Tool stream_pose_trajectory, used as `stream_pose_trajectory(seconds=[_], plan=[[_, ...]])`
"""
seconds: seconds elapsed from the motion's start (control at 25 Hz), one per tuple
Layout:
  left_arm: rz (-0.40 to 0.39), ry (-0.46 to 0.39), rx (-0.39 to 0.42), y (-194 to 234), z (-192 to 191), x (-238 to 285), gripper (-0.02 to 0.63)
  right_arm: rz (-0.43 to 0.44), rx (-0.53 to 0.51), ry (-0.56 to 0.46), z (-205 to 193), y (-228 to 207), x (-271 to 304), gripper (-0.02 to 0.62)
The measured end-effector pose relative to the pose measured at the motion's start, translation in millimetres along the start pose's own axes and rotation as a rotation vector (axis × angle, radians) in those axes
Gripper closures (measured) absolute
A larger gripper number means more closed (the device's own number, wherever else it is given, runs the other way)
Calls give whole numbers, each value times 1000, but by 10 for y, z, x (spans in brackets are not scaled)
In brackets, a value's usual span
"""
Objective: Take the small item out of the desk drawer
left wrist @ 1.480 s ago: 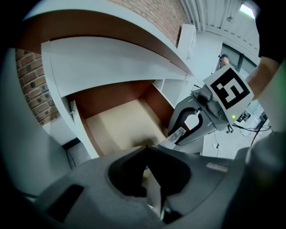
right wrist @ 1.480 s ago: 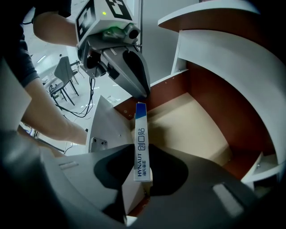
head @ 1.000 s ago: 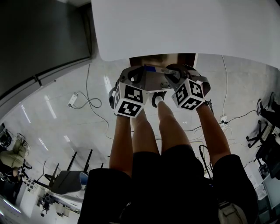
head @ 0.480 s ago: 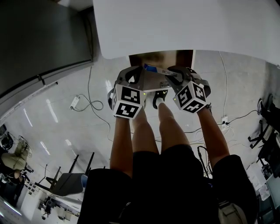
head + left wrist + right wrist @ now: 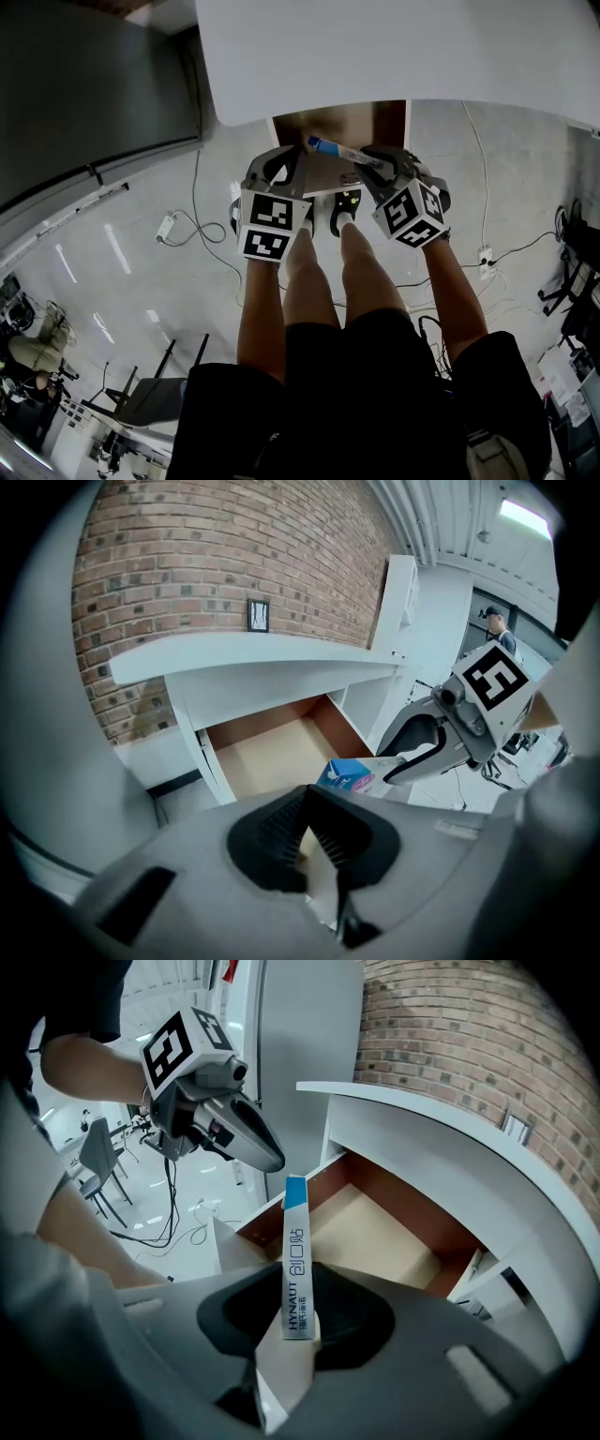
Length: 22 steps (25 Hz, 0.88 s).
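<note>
The slim white cardboard box with a blue end and blue lettering (image 5: 296, 1262) stands upright between the black ribbed pads of the right gripper (image 5: 298, 1299), which are closed narrowly on its lower part, so the blue end pokes out past the fingertips. The box is out of the drawer, held above the front edge of it. Just beyond and below the right gripper's tips lies the open wooden drawer (image 5: 380, 1232), with reddish-brown walls, a pale tan floor and a white front panel. It is pulled out from under the white desk top (image 5: 422, 1119) that curves away ahead of the jaws. Behind the desk is a red brick wall (image 5: 469, 1026). The left gripper (image 5: 307, 803) hangs just beside the right one at the near edge of the drawer. Its pads are drawn together at the tips, with only a sliver of the white panel and tan floor showing through the wedge below them. Whether they actually pinch that panel is hard to tell from this angle. In the head view both grippers sit side by side at the drawer front, their marker cubes turned towards the person. Behind the grippers are the person's bare legs (image 5: 356, 272) and the glossy pale floor (image 5: 141, 281). A white cable with a power strip (image 5: 161, 225) lies well off to the left gripper's outer side.
</note>
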<state>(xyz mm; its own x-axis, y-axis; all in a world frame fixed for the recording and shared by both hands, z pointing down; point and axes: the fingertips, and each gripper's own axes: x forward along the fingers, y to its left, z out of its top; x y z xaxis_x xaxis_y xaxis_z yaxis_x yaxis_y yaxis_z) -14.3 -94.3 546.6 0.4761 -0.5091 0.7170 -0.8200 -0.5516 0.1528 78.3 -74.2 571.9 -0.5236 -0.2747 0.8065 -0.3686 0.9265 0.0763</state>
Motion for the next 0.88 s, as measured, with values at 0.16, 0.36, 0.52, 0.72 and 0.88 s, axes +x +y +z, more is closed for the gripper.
stream_pose_trajectory(seconds=[0.16,0.36,0.52,0.72,0.88], plan=[[3,-19,-10,-6,47,-75,607,-22,41,-30,40,-9,-99,489],[0,-43,-11,-25,132,-150,607,-48,77,-58,110,-24,-205,489],[-4,-59,-12,-55,198,-199,607,-63,105,-80,152,-37,-289,489],[-11,-80,-21,-79,291,-277,607,-82,122,-100,202,-46,-400,489],[-16,-92,-21,-104,400,-372,607,-95,136,-114,255,-69,-530,489]])
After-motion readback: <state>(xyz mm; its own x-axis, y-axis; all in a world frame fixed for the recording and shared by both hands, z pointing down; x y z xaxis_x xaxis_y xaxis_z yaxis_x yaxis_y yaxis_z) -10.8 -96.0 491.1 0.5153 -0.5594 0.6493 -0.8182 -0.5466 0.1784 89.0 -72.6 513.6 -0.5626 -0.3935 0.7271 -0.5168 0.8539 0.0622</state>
